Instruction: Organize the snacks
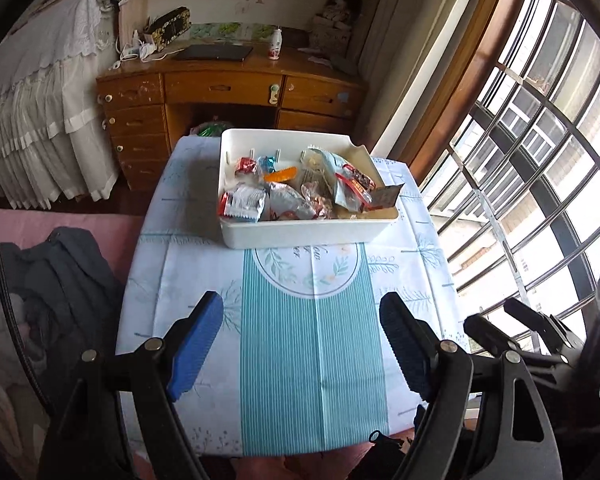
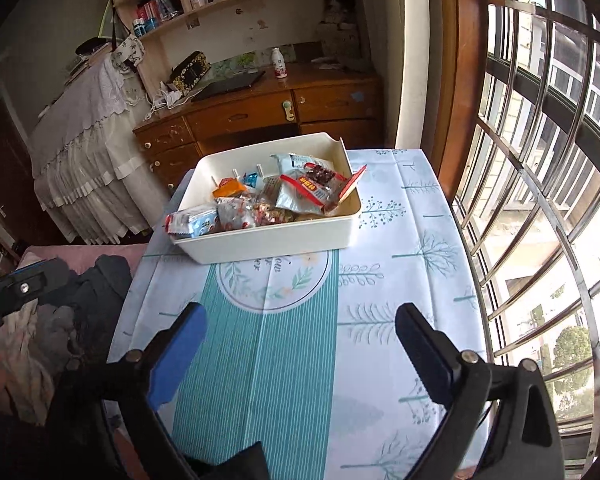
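A white rectangular plastic bin (image 1: 300,234) stands on the far half of the small desk, which is covered by a pale blue and white cloth with a teal striped band and tree prints (image 1: 312,352); the bin's near wall sits over the cloth's round leaf emblem. Inside the bin lies a loose heap of wrapped snacks (image 1: 300,194): a white and red packet (image 1: 244,202) at the near left corner, an orange wrapper (image 1: 281,175) toward the middle, a pale blue bag (image 1: 326,162) behind it, and a red and dark packet (image 1: 358,184) toward the right wall.

The left gripper (image 1: 302,344) hangs over the near part of the cloth, well short of the bin, its blue-padded jaws apart with nothing between them. The right gripper (image 2: 300,344) is likewise on the near side of the bin, jaws spread wide and empty.

Beyond the bin stands a brown wooden chest of drawers (image 1: 220,92), and to the bin's right a barred window (image 2: 540,160).
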A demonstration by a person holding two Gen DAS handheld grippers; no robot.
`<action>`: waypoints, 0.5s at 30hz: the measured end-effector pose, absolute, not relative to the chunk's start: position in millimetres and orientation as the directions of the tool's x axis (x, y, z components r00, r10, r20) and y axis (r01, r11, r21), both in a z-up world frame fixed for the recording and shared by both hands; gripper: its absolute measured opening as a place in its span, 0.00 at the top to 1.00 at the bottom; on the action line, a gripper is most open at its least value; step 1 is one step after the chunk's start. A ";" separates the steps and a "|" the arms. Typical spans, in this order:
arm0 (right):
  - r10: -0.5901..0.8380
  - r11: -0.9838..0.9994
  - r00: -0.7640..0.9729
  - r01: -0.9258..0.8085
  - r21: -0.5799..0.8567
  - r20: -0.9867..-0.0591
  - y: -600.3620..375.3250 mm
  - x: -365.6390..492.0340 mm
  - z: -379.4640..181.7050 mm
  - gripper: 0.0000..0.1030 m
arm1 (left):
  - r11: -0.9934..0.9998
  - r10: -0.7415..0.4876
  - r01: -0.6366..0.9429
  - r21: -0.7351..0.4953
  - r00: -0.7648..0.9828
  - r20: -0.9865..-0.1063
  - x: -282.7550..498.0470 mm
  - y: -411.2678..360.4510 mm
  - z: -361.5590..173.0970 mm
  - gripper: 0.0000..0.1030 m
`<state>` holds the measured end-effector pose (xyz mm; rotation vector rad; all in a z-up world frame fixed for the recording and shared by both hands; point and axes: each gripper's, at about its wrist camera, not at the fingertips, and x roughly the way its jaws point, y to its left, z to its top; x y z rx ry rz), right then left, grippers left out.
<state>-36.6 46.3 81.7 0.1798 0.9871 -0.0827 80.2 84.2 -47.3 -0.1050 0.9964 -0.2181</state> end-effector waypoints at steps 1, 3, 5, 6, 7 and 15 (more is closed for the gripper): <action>0.014 0.983 0.543 0.148 0.112 -0.840 49.4 -43.5 85.2 0.07 | 0.975 -0.223 0.126 -0.185 0.518 -0.826 75.1 81.8 -45.1 0.23; 0.046 0.981 0.526 0.138 0.138 -0.849 54.7 -55.8 94.5 0.07 | 0.976 -0.219 0.116 -0.186 0.519 -0.826 65.4 77.2 -38.8 0.23; 0.098 0.975 0.520 0.121 0.187 -0.848 56.2 -63.2 104.9 0.06 | 0.978 -0.209 0.104 -0.182 0.535 -0.819 58.4 69.8 -30.0 0.23; 0.123 0.972 0.521 0.110 0.209 -0.845 57.0 -65.7 111.2 0.06 | 0.981 -0.194 0.091 -0.173 0.537 -0.821 56.9 66.3 -25.7 0.22; 0.132 0.971 0.518 0.102 0.215 -0.845 58.6 -68.2 116.0 0.06 | 0.983 -0.184 0.078 -0.169 0.544 -0.819 53.6 62.5 -21.5 0.17; 0.121 0.968 0.483 0.135 0.210 -0.867 57.4 -87.5 141.7 0.06 | 0.996 -0.069 -0.002 -0.089 0.608 -0.791 34.9 44.1 -7.9 0.01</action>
